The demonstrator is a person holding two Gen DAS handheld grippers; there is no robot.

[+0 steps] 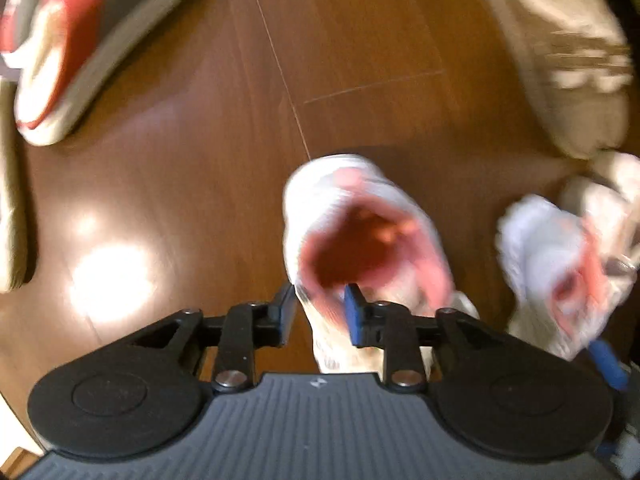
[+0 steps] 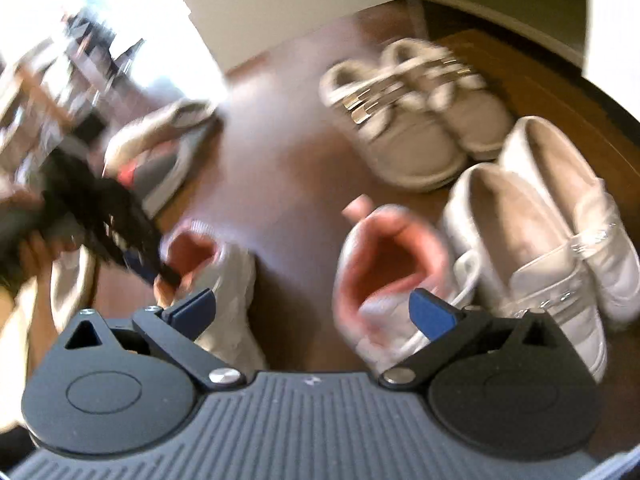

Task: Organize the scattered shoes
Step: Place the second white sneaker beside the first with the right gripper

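My left gripper points straight down over the wood floor. Its jaws straddle the collar of a white sneaker with a pink lining: one pad sits outside the collar wall, the other inside the opening. The jaws stand fairly narrow, but blur hides whether the pads press the wall, so I cannot tell if the grip is made. A hold on the collar is the sensible one here, I judge, because the collar is a thin, stiff edge that narrow jaws can take.

The matching sneaker lies just to the right of the first, with the blue pad of my right gripper near it. In the right wrist view that gripper's jaws are wide apart and hold nothing. The mate sits ahead of its right pad, opening upward; the first sneaker sits ahead of its left pad.

Sorted pairs already stand side by side along the right: grey moccasins farther off and white loafers nearer. The loafers touch the mate's side. I judge the pink-lined pair is being lined up next to them.

Still loose at the left: a red and grey sneaker and a beige shoe at the frame edge.

Caution: both views are blurred.
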